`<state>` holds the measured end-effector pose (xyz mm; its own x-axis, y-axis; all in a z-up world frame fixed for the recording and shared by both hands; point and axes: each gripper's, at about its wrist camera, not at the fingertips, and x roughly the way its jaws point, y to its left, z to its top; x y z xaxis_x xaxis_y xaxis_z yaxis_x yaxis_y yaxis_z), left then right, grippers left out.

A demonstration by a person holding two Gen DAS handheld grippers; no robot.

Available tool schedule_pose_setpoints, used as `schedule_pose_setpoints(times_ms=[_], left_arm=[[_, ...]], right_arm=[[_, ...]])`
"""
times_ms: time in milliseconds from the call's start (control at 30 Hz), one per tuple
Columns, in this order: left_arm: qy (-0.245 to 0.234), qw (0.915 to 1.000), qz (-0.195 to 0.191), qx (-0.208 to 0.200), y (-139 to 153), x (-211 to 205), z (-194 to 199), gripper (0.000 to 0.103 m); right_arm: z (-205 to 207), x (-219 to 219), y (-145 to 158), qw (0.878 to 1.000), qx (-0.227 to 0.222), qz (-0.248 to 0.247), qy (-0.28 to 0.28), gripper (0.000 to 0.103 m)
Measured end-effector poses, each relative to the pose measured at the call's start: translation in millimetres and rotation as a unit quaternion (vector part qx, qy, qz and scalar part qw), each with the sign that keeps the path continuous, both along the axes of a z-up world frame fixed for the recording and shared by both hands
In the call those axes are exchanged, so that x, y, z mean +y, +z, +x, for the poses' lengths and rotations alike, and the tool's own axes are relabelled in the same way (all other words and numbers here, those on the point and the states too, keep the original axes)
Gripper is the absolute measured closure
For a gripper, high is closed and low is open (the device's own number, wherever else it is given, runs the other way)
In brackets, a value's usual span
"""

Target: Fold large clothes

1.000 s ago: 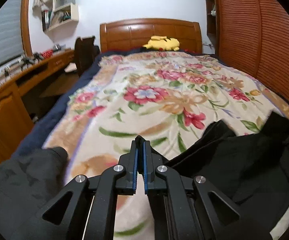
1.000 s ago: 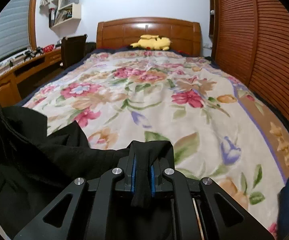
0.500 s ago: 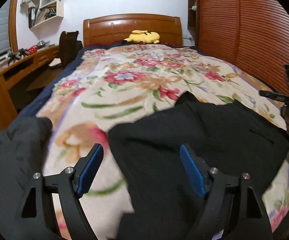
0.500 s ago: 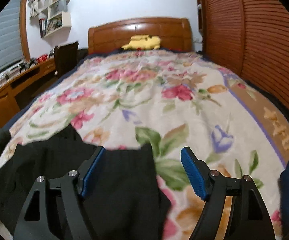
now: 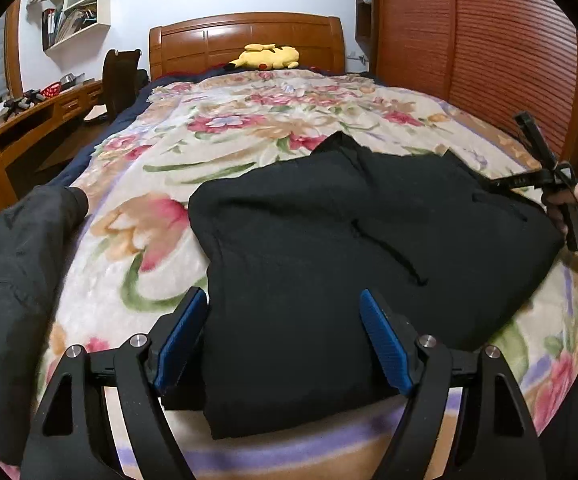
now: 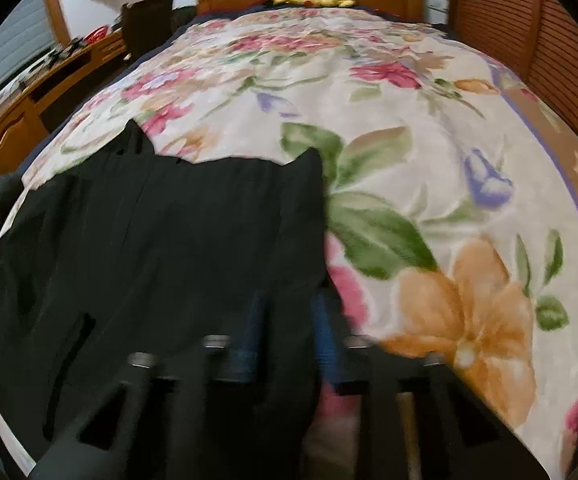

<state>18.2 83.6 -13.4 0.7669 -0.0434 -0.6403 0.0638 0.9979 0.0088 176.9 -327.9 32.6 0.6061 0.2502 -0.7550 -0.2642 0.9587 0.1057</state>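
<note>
Since a second ago both grippers have let go and dropped lower, and the black garment now lies spread on the bed. Left gripper stands wide, its blue pads on either side of the garment's near edge without pressing it. Right gripper is blurred; its jaws have come together, with the garment's right edge between them. Beyond both grippers, a yellow plush rests at the headboard.
</note>
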Motion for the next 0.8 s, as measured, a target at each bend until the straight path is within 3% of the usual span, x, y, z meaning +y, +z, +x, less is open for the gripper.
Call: schedule_pose_setpoints(times_ms=[133,333,567,633,700,800], left_arm=[[0.002,1.0,0.003,0.001,-0.7,0.2,-0.4,0.024],[-0.002,1.0,0.007,-0.003,11.1,-10.4,-3.8,0.024],[0.0,0.9998,0.01,-0.016,19.8,-18.7,-7.1,0.024],[0.006,0.9996,0.015,-0.023,20.3,-17.6,-8.7,0.024],[0.008,0.9993,0.018,-0.03,21.0,-15.9,-10.0,0.024],[0.01,0.9993,0.016,-0.032,22.4,-15.2,-11.2,0.024]], right_arm=[[4.7,6.0,5.6,0.999,-0.024,-0.035,0.004,0.098],[5.3,7.1,35.3,0.988,-0.112,-0.064,-0.087,0.101],[11.3,24.2,36.8,0.983,-0.126,-0.105,-0.086,0.1],[6.1,23.4,38.0,0.981,-0.132,-0.11,-0.089,0.091],[-7.6,23.9,41.7,0.977,-0.149,-0.12,-0.098,0.074],[-23.8,26.3,40.5,0.974,-0.175,-0.119,-0.081,0.068]])
